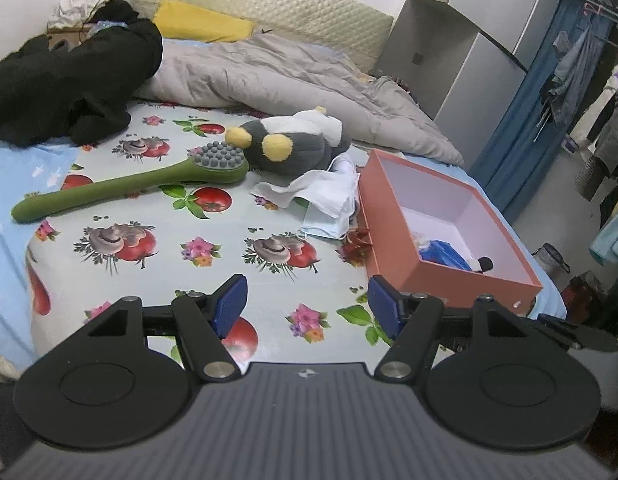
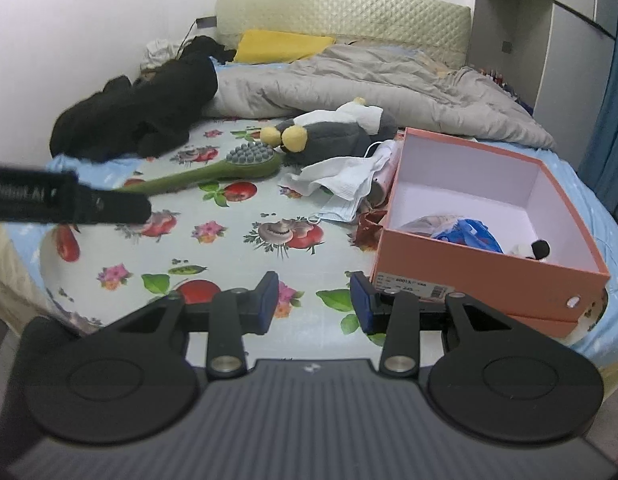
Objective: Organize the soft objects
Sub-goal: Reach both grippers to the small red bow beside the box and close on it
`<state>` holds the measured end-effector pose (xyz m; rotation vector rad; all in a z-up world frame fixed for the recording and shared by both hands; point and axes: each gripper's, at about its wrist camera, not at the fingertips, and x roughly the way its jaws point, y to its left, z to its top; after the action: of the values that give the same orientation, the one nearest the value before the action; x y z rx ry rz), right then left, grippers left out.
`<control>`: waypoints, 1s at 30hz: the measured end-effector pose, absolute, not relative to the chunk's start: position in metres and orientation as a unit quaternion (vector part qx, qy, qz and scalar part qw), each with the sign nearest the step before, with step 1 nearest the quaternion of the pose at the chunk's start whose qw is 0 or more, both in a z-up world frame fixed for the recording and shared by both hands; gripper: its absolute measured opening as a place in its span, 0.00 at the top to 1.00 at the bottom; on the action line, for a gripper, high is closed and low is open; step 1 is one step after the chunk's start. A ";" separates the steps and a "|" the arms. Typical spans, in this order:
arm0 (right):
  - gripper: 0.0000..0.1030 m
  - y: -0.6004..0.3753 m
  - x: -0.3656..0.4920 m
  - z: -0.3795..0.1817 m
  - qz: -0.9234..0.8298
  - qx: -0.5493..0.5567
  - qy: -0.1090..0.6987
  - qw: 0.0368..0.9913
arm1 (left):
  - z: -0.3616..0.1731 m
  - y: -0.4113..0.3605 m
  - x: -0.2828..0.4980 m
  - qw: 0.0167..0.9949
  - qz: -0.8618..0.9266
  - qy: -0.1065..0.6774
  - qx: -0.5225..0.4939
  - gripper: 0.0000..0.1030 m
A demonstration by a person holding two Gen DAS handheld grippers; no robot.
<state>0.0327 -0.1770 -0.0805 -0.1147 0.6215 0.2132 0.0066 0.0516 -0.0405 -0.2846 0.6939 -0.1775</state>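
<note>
— Grey plush, mostly: the stuffed toy (image 1: pixel 293 140) lay on the fruit-print sheet (image 1: pixel 213 248) up the bed, against the grey duvet (image 1: pixel 269 76), its yellow-tipped end toward me. I judged it light and squashy, so I meant to pinch it across the fat grey body and not by a small yellow knob, which would probably slip out.

— And the grippers?

— Both were empty. The left gripper (image 1: pixel 307 308) had its blue pads well apart, low over the sheet at the foot of the bed. The right gripper (image 2: pixel 313 300) was also apart, though a bit less widely, hanging just beside the near corner of the orange box (image 2: pixel 489 276).

— How far off was the toy?

— Well ahead of both, past the middle of the bed. From the left camera it sat slightly left of straight ahead; from the right camera, ahead and a touch left of the box.

— Anything else soft?

— A white cloth (image 1: pixel 321 192) and a pale blue face mask (image 1: pixel 329 224) lay crumpled between the toy and the box's far wall, touching each other. Limp stuff; I'd have gathered a fold, not an edge. The green massage brush (image 1: pixel 129 188) lay left of the toy, its head almost touching it. That looked stiff.

— The box?

— Open, with a blue item (image 2: pixel 469 234) and a small black-and-white toy (image 2: pixel 533 249) already inside.
</note>
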 end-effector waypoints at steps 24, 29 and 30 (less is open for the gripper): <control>0.77 -0.110 0.170 -0.172 -0.020 -0.156 0.285 0.945 | -0.123 0.021 0.258 0.854 -0.236 0.432 -0.170 0.52; 0.77 -0.108 0.198 -0.194 -0.051 -0.176 0.283 0.942 | -0.141 0.007 0.311 0.824 -0.267 0.467 -0.178 0.52; 0.77 -0.108 0.204 -0.198 -0.055 -0.179 0.283 0.941 | -0.146 0.004 0.318 0.817 -0.272 0.475 -0.181 0.52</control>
<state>0.2037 -0.1078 -0.1980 -0.3654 0.5765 -0.1131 0.3182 0.0040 -0.1456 -0.3852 1.0122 -0.5802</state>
